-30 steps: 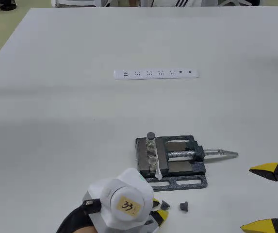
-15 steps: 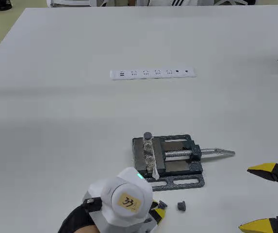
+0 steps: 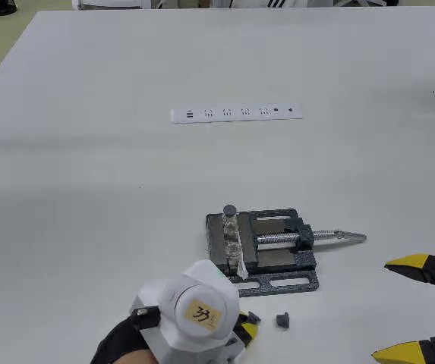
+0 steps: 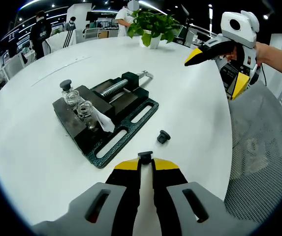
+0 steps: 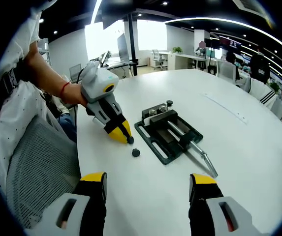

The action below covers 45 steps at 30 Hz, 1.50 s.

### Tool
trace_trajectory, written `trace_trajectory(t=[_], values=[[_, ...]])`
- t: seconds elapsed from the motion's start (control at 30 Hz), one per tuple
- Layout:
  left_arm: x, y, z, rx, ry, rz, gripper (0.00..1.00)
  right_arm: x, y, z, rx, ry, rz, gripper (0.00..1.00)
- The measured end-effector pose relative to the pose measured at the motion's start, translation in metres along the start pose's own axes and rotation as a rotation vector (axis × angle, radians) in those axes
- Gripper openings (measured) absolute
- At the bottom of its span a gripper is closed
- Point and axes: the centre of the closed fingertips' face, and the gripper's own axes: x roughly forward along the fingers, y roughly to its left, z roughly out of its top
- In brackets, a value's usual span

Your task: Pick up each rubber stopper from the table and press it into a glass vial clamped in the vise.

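Rubber stopper [image 4: 144,157]: we judge it light and squashy; left tool [image 4: 145,163] pinches its sides, right tool [image 5: 148,180] spread.

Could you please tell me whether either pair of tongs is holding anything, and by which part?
The left tongs pinch a rubber stopper by its sides, at their very tips. The right tongs stand open and empty.
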Motion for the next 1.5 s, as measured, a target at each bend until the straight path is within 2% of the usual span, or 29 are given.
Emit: trace_trajectory(t=[0.3, 0.53, 0.7, 0.97, 1.03, 1.07, 1.23, 1.3, 1.4, 1.5], values=[[0.000, -0.003, 0.000, 0.068, 0.000, -0.015, 0.04, 0.003, 0.003, -0.006, 0.000, 0.011, 0.022, 0.66], [-0.005, -0.011, 0.008, 0.103, -0.031, -0.041, 0.04, 0.008, 0.010, 0.003, 0.003, -0.004, 0.043, 0.64], [-0.016, -0.019, 0.018, 0.140, -0.060, -0.062, 0.04, 0.011, 0.016, 0.020, 0.002, -0.032, 0.065, 0.61], [-0.043, -0.032, 0.043, 0.201, -0.123, -0.083, 0.04, 0.016, 0.027, 0.059, -0.014, -0.080, 0.107, 0.55], [-0.052, -0.035, 0.050, 0.228, -0.143, -0.089, 0.04, 0.017, 0.032, 0.069, -0.022, -0.090, 0.128, 0.51], [-0.057, -0.036, 0.053, 0.240, -0.150, -0.092, 0.04, 0.019, 0.034, 0.069, -0.029, -0.095, 0.148, 0.50], [-0.072, -0.044, 0.060, 0.326, -0.164, -0.114, 0.04, 0.023, 0.049, 0.088, -0.067, -0.101, 0.218, 0.42], [-0.076, -0.046, 0.063, 0.356, -0.170, -0.121, 0.04, 0.025, 0.053, 0.088, -0.077, -0.099, 0.245, 0.37], [-0.083, -0.049, 0.068, 0.380, -0.182, -0.134, 0.04, 0.025, 0.066, 0.097, -0.101, -0.085, 0.301, 0.29], [-0.088, -0.051, 0.071, 0.409, -0.192, -0.137, 0.04, 0.025, 0.071, 0.103, -0.123, -0.076, 0.328, 0.25]])
